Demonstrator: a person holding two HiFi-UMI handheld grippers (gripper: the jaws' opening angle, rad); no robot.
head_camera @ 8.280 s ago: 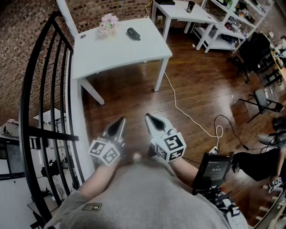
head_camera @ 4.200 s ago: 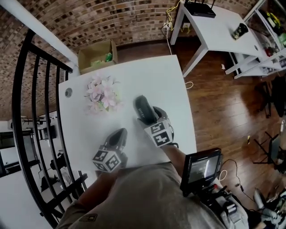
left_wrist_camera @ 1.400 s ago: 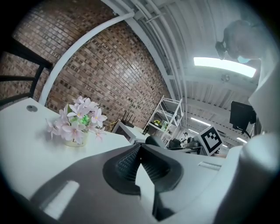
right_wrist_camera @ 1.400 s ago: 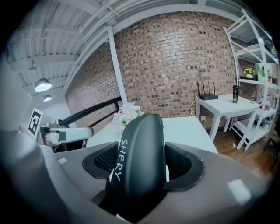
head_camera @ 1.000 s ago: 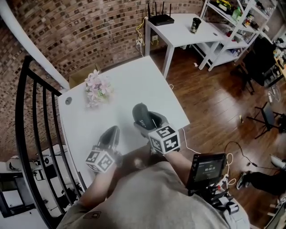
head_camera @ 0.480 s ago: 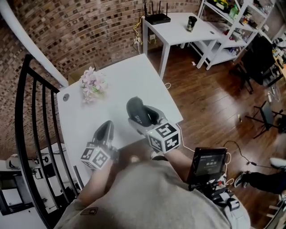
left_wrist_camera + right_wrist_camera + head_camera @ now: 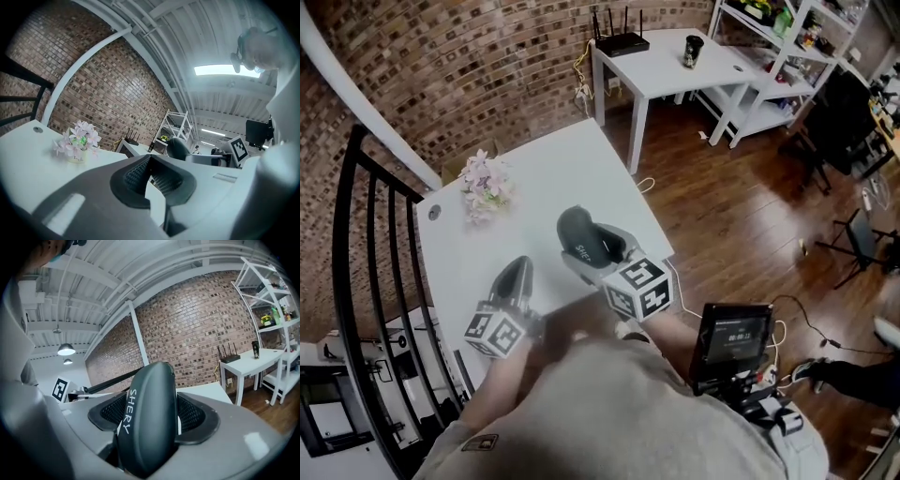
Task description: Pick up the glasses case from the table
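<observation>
The dark oval glasses case (image 7: 578,234), lettered in white, hangs above the white table (image 7: 544,178) near its front right corner. My right gripper (image 7: 592,247) is shut on it, one jaw against each long side. The right gripper view shows the case (image 7: 147,418) upright between the ribbed pads (image 7: 192,413), filling the gap of my right gripper (image 7: 150,401). My left gripper (image 7: 515,279) is to the left over the table's near edge, shut with nothing in it. The left gripper view shows its tips (image 7: 150,159) meeting, and the case (image 7: 178,149) off to the right.
A small pot of pink flowers (image 7: 485,185) stands at the table's far left. A black railing (image 7: 356,281) runs along the left. Beyond are a second white table (image 7: 666,66) with a router, white shelving (image 7: 778,47), and wooden floor (image 7: 741,216) with a cable.
Both grippers have risen and come back toward the person. The case has gone up with the right gripper, higher above the table.
</observation>
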